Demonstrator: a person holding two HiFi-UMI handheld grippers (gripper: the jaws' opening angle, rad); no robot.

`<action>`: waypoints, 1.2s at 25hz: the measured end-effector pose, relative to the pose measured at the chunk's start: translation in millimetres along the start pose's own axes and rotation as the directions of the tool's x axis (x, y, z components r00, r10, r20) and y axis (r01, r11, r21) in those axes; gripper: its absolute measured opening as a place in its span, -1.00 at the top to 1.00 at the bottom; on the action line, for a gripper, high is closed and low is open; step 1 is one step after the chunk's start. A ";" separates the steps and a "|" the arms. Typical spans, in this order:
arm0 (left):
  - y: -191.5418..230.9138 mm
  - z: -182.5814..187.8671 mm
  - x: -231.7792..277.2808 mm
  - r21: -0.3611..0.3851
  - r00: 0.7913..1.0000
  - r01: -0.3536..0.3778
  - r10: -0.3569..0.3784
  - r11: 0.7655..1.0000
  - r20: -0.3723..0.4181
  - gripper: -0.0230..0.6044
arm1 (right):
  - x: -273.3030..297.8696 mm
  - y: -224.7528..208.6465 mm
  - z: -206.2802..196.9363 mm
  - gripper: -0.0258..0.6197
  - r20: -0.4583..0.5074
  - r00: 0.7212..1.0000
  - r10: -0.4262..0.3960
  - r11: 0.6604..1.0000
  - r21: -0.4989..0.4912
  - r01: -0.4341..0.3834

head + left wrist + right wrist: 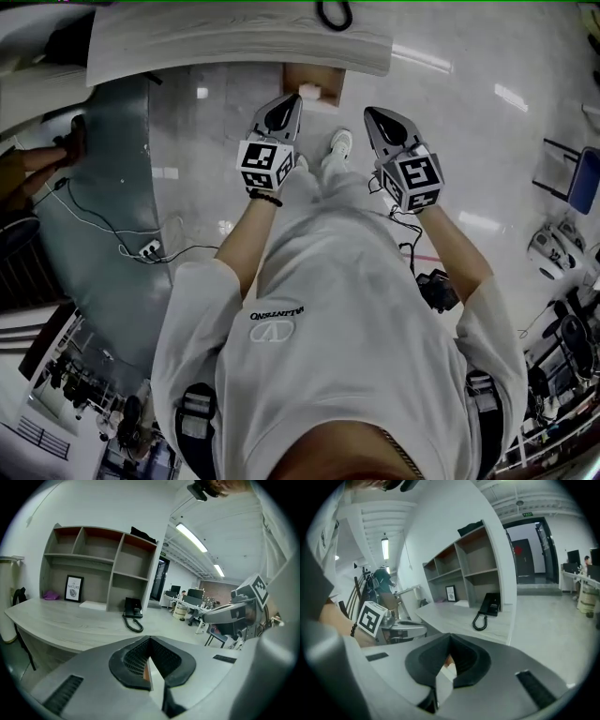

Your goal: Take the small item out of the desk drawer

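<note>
The person's white T-shirt (328, 309) fills the lower part of the head view, closest to the lens, and both bare forearms reach forward from it over the pale glossy floor (450, 112). The left tongs (292, 101) are held level with the right tongs (373, 114), side by side and a little apart. Each carries its marker cube (265, 164) just ahead of the hand, and a dark bead bracelet (265, 197) circles the left wrist. In the left gripper view the two dark ribbed pads meet at their tips with nothing between them, so the left tongs are fully closed and empty. The right gripper view shows the same: pads together at the tip, holding nothing. Ahead of the tongs runs the edge of the light wood-grain worktop (234, 42). Under that edge, just beyond the tip of the left tongs, a brown drawer (323, 80) juts out. A small pale item (309, 92) lies inside it, untouched by either pair of tongs. The person's white shoes (339, 145) stand on the floor between the tongs. Both gripper views show a black telephone (132, 609) with a coiled cord on the worktop. Behind it stands an open shelf unit (98, 564), and a framed picture (73, 588) leans in its lower left bay.
</note>
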State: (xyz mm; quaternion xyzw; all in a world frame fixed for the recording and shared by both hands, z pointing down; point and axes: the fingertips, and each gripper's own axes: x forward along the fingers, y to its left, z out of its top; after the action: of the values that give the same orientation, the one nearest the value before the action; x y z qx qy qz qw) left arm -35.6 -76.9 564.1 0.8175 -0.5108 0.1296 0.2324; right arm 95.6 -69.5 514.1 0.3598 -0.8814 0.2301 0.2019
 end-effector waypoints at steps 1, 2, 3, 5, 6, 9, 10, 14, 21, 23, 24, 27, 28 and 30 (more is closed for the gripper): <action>0.6 -9.0 7.6 -0.002 1.000 -0.006 0.006 1.000 -0.014 0.94 | 9.8 -5.8 -6.6 0.92 -0.010 1.000 0.010 1.000 0.000 -0.010; 0.6 -17.7 14.8 -0.005 1.000 -0.010 0.010 1.000 -0.027 0.94 | 18.7 -10.7 -12.3 0.92 -0.017 1.000 0.021 1.000 0.002 -0.021; 0.3 -25.9 21.5 -0.007 0.999 -0.015 0.015 1.000 -0.041 0.94 | 26.2 -14.6 -16.8 0.92 -0.020 0.999 0.032 0.999 0.002 -0.032; 1.5 -42.0 34.4 -0.013 0.997 -0.027 0.025 1.000 -0.074 0.94 | 38.5 -20.6 -24.7 0.92 -0.025 0.999 0.047 0.999 -0.010 -0.048; 3.7 -51.0 41.1 -0.019 0.995 -0.034 0.032 0.999 -0.093 0.94 | 44.5 -23.3 -30.0 0.92 -0.032 0.998 0.050 0.999 -0.015 -0.051; 17.6 -83.4 61.6 -0.048 0.988 -0.056 0.049 0.997 -0.147 0.94 | 64.3 -30.9 -52.8 0.92 -0.068 0.997 0.045 0.999 0.001 -0.045; 23.6 -94.6 69.7 -0.056 0.985 -0.063 0.053 0.996 -0.164 0.94 | 71.6 -34.1 -61.0 0.92 -0.080 0.996 0.041 0.999 0.008 -0.040; 43.6 -141.5 100.8 -0.084 0.968 -0.098 0.075 0.992 -0.239 0.94 | 95.8 -42.5 -91.9 0.92 -0.114 0.993 0.036 0.999 0.041 -0.031; 58.7 -193.2 145.2 -0.155 0.949 -0.142 0.090 0.978 -0.302 0.85 | 128.8 -43.6 -129.1 0.92 -0.139 0.989 0.048 0.996 0.086 -0.036; 63.2 -203.2 153.0 -0.162 0.945 -0.153 0.096 0.975 -0.313 0.78 | 137.0 -41.6 -133.0 0.92 -0.134 0.989 0.057 0.995 0.085 -0.046; 65.0 -208.3 156.7 -0.161 0.942 -0.158 0.100 0.974 -0.320 0.73 | 140.4 -42.4 -135.8 0.92 -0.133 0.990 0.056 0.995 0.085 -0.045; 65.0 -222.0 164.7 -0.152 0.935 -0.159 0.100 0.975 -0.339 0.55 | 144.5 -47.6 -144.9 0.92 -0.133 0.990 0.042 0.993 0.111 -0.027; 64.0 -225.8 166.2 -0.153 0.933 -0.158 0.097 0.976 -0.346 0.49 | 143.7 -48.7 -147.2 0.92 -0.133 0.990 0.037 0.992 0.121 -0.021; 64.3 -232.6 168.4 -0.152 0.928 -0.164 0.099 0.975 -0.360 0.23 | 141.9 -50.2 -152.3 0.92 -0.138 0.990 0.029 0.991 0.136 -0.010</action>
State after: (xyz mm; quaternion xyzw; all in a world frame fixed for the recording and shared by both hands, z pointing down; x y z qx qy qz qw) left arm -12.5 -112.0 855.2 0.7208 -0.5247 0.2417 0.3830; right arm 67.5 -94.3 724.9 0.3471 -0.8510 0.3155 0.2361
